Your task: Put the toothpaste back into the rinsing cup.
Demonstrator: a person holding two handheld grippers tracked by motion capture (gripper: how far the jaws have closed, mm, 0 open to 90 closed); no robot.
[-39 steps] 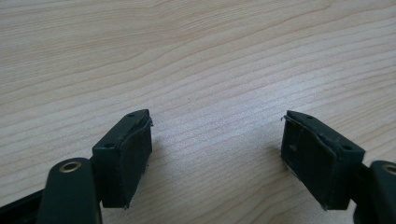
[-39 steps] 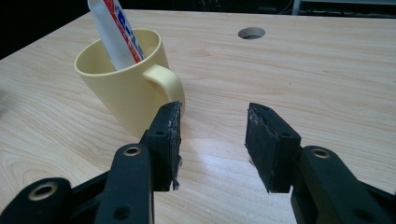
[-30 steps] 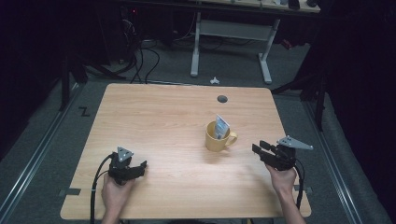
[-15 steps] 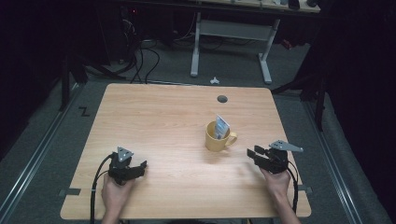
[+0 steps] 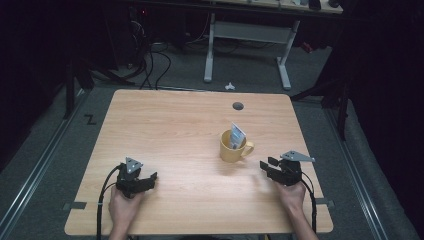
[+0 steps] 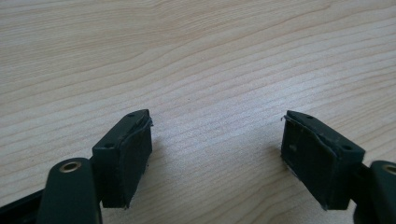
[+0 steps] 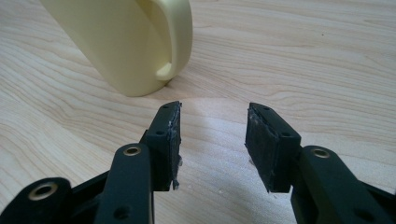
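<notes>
A yellow mug (image 5: 233, 146) stands upright on the wooden table (image 5: 170, 130), its handle turned toward the right gripper (image 5: 266, 165). Inside the mug a small pale packet (image 5: 237, 135) stands on end, leaning against the wall and poking above the rim. The right gripper's jaws are spread with nothing between them; the mug lies near, just ahead of them and off to their left in the right gripper view, not touching. The left gripper (image 5: 148, 178) rests low over bare wood, well apart from the mug, its jaws spread wide and empty.
</notes>
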